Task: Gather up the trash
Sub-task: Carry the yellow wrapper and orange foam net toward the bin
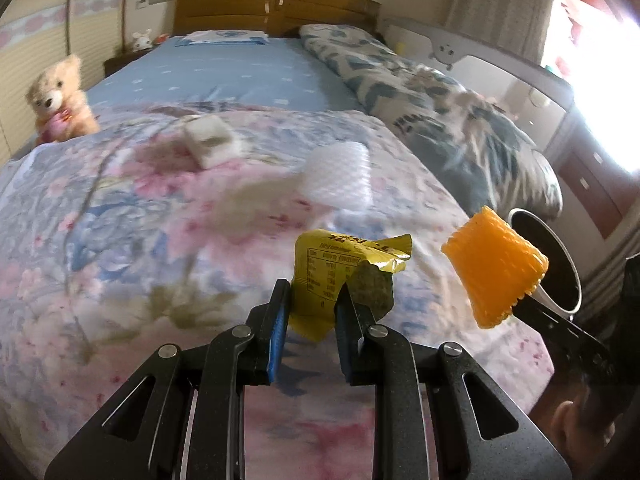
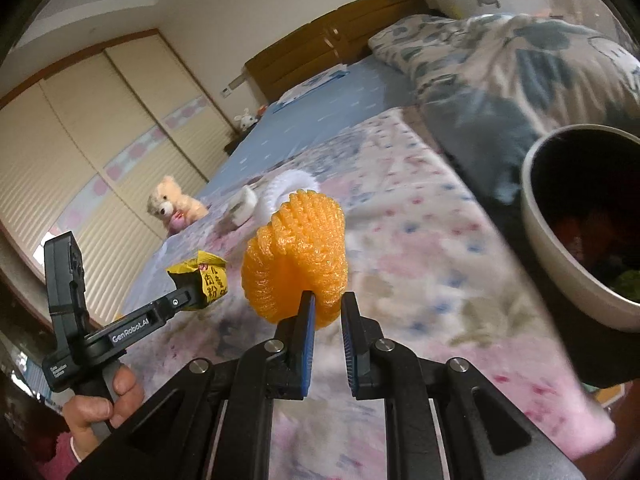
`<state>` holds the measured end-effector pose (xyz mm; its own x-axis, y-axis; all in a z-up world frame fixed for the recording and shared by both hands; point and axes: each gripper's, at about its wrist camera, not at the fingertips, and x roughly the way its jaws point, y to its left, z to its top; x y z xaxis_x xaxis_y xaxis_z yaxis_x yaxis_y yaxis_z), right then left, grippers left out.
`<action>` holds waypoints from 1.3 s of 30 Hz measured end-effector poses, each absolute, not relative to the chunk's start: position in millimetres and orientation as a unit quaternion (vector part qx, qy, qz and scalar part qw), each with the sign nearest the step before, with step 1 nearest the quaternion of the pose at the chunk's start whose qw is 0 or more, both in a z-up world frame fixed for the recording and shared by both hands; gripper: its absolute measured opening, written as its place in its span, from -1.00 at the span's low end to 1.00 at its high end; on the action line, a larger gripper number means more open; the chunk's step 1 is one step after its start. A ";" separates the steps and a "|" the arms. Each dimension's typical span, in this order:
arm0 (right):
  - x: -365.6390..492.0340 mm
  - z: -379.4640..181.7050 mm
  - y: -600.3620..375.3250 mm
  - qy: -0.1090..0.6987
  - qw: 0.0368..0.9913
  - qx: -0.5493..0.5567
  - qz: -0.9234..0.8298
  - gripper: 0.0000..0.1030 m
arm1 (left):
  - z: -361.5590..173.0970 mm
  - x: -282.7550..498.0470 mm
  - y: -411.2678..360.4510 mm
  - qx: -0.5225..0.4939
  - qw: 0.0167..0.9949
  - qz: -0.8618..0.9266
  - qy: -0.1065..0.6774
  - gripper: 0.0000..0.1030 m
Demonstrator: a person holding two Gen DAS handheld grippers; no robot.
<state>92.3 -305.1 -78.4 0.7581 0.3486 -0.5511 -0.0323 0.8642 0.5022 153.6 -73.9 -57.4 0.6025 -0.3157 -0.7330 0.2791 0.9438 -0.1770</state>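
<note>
My left gripper (image 1: 312, 292) is shut on a yellow snack wrapper (image 1: 332, 268) and holds it above the floral bedspread (image 1: 160, 240). My right gripper (image 2: 327, 300) is shut on an orange foam net sleeve (image 2: 298, 256), also held in the air; the sleeve shows at the right of the left wrist view (image 1: 494, 266). The wrapper shows in the right wrist view (image 2: 206, 280). A white foam net sleeve (image 1: 340, 174) and a crumpled white paper (image 1: 210, 138) lie further up the bed. A grey trash bin (image 2: 560, 248) with a dark inside stands at the bed's right edge (image 1: 548, 256).
A teddy bear (image 1: 60, 100) sits at the bed's left edge. A rolled blue-patterned quilt (image 1: 420, 96) lies along the right side. A wooden headboard (image 1: 276, 8) is at the far end. A wardrobe (image 2: 80, 140) stands left, a desk (image 1: 520, 80) right.
</note>
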 end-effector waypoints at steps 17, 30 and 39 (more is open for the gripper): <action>52.3 -76.0 -363.6 0.311 0.916 0.249 0.042 -0.75 | -44.6 141.7 -136.7 0.008 0.888 -0.219 0.403 -0.61; 30.7 -73.3 -396.2 0.294 0.919 0.263 0.006 -0.75 | -39.2 131.8 -180.4 0.034 0.881 -0.251 0.399 -0.61; 13.6 -69.5 -425.6 0.279 0.920 0.273 -0.028 -0.75 | -37.8 127.6 -211.5 0.051 0.874 -0.273 0.398 -0.61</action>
